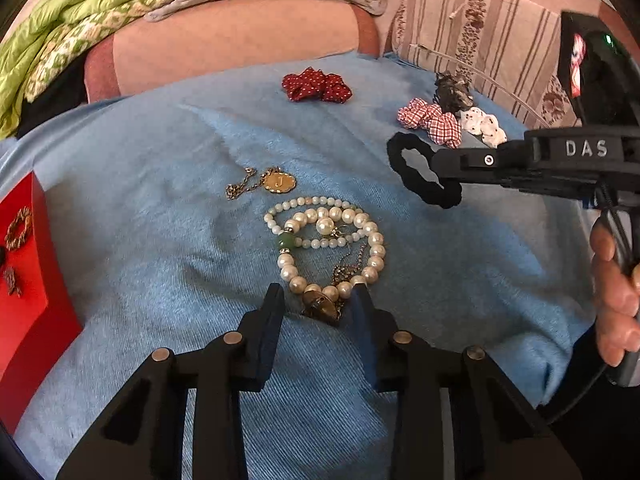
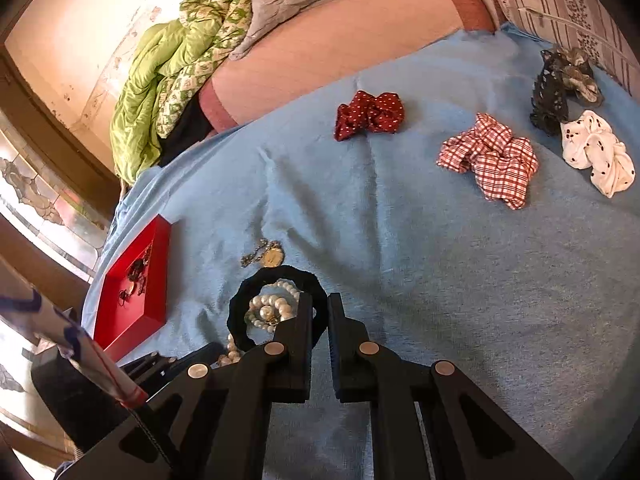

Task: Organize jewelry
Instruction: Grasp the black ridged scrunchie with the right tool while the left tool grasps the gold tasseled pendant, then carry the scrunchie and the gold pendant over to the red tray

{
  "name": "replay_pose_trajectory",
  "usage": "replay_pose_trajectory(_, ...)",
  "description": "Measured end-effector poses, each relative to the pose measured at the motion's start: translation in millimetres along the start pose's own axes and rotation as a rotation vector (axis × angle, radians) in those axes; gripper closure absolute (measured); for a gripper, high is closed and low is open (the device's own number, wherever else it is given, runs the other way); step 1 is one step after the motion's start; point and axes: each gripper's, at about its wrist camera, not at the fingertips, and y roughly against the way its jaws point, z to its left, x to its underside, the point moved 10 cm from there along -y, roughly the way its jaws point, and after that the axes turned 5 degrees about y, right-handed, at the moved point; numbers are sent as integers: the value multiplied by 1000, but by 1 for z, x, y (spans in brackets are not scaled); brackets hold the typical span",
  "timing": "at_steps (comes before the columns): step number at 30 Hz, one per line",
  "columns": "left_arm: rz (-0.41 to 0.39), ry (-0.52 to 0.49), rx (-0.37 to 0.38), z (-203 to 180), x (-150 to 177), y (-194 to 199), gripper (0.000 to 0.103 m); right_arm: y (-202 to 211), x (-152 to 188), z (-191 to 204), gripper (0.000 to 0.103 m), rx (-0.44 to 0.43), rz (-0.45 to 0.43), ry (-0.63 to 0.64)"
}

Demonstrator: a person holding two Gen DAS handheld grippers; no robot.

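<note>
On the blue towel (image 1: 160,208) your left gripper (image 1: 318,294) straddles a brass charm (image 1: 318,306) at the near edge of the white pearl bracelets (image 1: 332,240); whether the pads press it, you cannot tell. Your right gripper (image 2: 320,300) is clamped on the black fabric scrunchie (image 2: 276,308), lifted above the pearls. A red tray (image 2: 132,284) holding small pieces sits to the left.

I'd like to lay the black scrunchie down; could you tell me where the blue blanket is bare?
Bare blue blanket lies between the pearl pile and checked scrunchie. Crowded: the scrunchies far right, and the pearls.
</note>
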Motion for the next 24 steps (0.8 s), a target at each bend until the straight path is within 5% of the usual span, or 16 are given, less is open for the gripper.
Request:
replay_pose_trajectory(5, -35, -32, -37, 1, 3, 4, 83, 1, -2, 9, 95, -21, -11, 19)
replay_pose_trajectory(11, -53, 6, -3, 6, 3, 18, 83, 6, -1, 19, 95, -29, -29, 57)
replay_pose_trajectory(24, -231, 128, 20, 41, -29, 103, 83, 7, 1, 45, 95, -59, -51, 147)
